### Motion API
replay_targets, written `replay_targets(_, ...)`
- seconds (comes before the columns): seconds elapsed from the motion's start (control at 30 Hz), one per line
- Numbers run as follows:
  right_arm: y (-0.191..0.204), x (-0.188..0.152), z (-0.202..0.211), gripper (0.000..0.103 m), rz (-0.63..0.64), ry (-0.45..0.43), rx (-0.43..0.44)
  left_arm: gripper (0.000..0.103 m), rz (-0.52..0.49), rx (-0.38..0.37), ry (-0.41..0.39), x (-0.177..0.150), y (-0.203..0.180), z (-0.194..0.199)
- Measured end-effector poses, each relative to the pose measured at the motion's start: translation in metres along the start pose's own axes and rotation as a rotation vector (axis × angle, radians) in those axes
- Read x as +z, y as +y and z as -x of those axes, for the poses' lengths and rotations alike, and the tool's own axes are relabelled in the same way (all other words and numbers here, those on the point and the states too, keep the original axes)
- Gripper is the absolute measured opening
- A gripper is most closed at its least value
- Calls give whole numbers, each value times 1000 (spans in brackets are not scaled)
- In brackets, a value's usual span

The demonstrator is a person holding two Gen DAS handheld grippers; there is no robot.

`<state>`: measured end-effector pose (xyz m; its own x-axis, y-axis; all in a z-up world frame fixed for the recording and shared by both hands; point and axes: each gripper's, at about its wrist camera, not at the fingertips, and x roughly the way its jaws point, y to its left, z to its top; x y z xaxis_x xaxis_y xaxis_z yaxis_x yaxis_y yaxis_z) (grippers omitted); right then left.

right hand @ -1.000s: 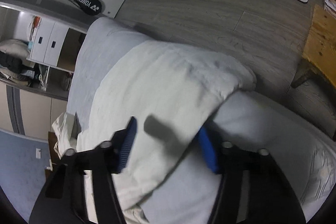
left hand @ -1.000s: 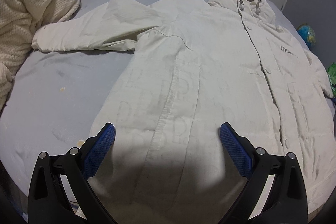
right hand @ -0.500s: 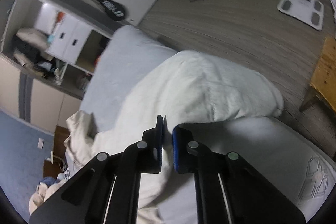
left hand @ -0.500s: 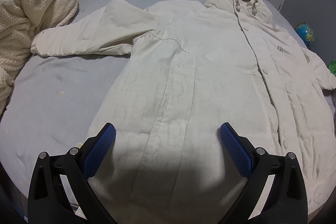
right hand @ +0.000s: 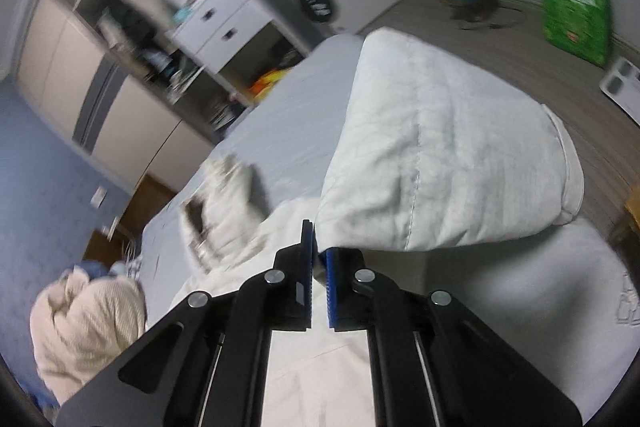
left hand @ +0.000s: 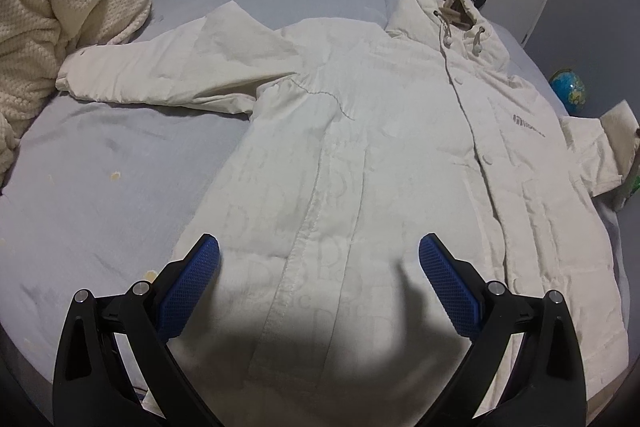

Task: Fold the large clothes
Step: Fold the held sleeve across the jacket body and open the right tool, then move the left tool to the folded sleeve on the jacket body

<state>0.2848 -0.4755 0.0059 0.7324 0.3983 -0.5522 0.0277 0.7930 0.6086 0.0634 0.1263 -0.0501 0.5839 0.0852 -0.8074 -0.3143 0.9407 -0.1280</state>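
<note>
My right gripper (right hand: 319, 251) is clamped on the white coat's sleeve (right hand: 444, 155), lifted toward one o'clock. My left gripper (left hand: 319, 267) hangs wide apart, empty, over the white coat (left hand: 360, 155) — spread flat on the grey bed (left hand: 100, 167).

Right gripper (right hand: 318, 247) clamped, left gripper (left hand: 318, 259) agape

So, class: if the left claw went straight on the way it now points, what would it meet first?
Most likely the lower front of the white coat, spread flat on the bed. The left claw is open above it with nothing between; depth is uncertain.
</note>
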Motion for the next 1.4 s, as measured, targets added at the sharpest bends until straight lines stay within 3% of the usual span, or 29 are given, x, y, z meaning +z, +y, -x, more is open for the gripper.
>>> replay_targets(0.27,88,-56,-23,3,191,96,56,96,8,-25,-18,1,2,6)
replay_targets(0.5,135,-125,-63,2,392,223,-3,96,21,-35,-26,1,4,7)
replay_targets(0.8,128,-189,-101,4,464,374,-98,96,23,-30,-21,1,4,5)
replay_targets(1.03,97,-205,-78,5,362,356,-124,96,-10,-22,-19,-1,-2,3)
replay_targets(1.1,86,-206,-71,19,330,347,-138,96,-23,-23,-16,-2,-4,3)
replay_targets(1.17,77,-206,-62,46,308,332,-157,96,-22,-43,-16,-4,-5,2)
replay_targets(1.4,57,-200,-16,58,308,248,-237,96,-36,-66,-27,-8,-14,2)
